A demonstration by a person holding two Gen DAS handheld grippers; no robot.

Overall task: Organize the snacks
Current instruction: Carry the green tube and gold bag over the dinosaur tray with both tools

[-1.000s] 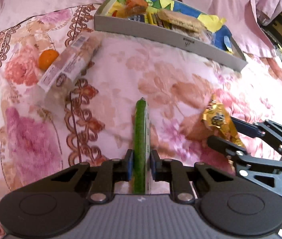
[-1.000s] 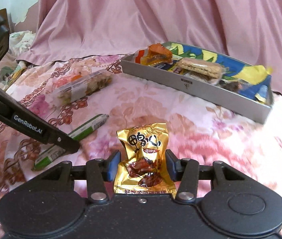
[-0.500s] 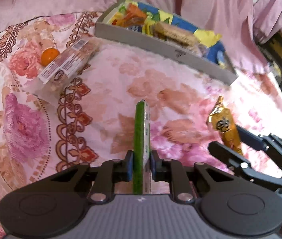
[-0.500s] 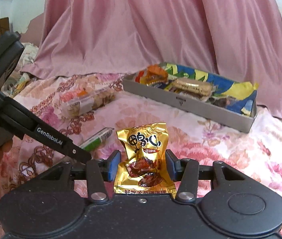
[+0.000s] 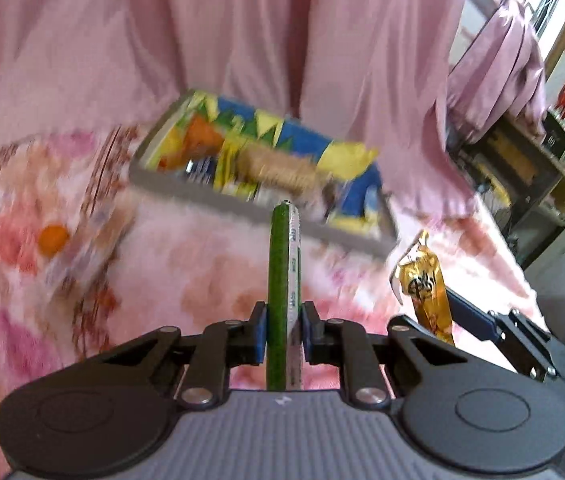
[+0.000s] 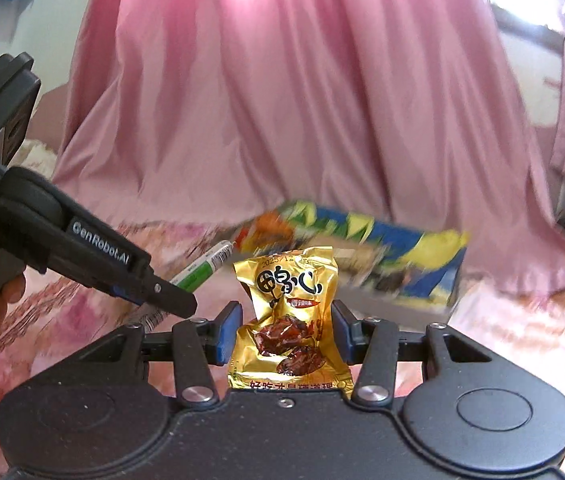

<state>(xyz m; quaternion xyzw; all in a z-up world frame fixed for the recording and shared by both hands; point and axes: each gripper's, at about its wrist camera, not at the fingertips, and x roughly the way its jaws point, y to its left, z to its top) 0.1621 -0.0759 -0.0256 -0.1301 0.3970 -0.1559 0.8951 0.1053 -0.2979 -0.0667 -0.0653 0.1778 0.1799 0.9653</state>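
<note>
Left gripper (image 5: 282, 334) clamps a green stick snack (image 5: 281, 280) while the right gripper (image 6: 287, 334) pinches a gold pouch (image 6: 288, 320), both held near the far snack tray (image 5: 242, 200) (blurred).

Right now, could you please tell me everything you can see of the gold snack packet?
The gold snack packet is a shiny, crinkled foil pouch with black characters, a small red mark and a picture of brown meat pieces. It stands upright, clamped at its sides between the blue pads of the right hand-held gripper, lifted clear of the floral cloth.
</note>
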